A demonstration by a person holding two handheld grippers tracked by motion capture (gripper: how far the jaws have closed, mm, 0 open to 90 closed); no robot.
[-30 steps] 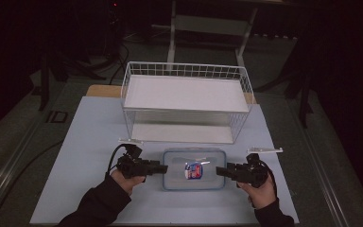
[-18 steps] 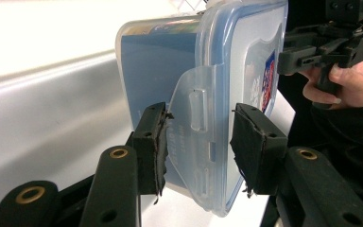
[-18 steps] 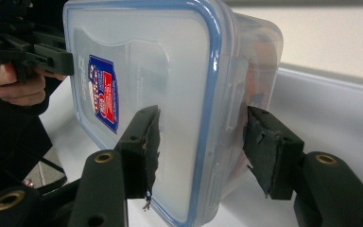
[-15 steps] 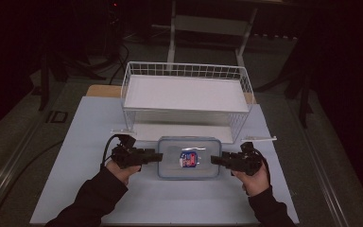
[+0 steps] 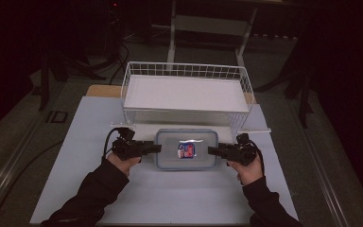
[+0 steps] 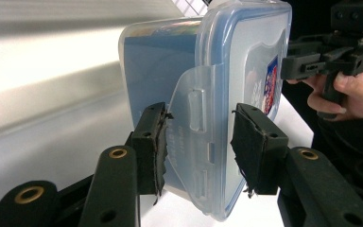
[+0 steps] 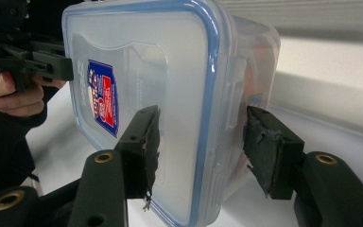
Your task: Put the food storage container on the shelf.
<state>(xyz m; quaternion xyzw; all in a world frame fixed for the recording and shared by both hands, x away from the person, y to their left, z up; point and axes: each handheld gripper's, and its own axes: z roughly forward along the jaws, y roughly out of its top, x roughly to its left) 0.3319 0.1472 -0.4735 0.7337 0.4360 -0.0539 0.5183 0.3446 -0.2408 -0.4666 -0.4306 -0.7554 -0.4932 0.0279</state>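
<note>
A clear plastic container (image 5: 170,142) with a blue-rimmed lid and a red-and-blue label (image 5: 186,150) is held level just in front of the wire basket (image 5: 184,71). My left gripper (image 5: 158,148) is shut on its left end. In the left gripper view the pads (image 6: 153,142) clamp the lid's latch flap (image 6: 196,118) from both sides. My right gripper (image 5: 211,151) is shut on the right end. In the right gripper view one pad (image 7: 144,142) lies on the lid (image 7: 170,61) and the other sits at the underside. The opposite gripper (image 7: 52,64) shows beyond the container.
The white wire basket with a white floor stands at the back of the pale blue table (image 5: 170,198), its front wall close to the container. A thin white strip (image 5: 260,131) lies by the basket's right front corner. Dark floor and stands surround the table.
Both hands have carried the container away from the person and toward the basket, slightly higher. The grips on its two ends look unchanged.
</note>
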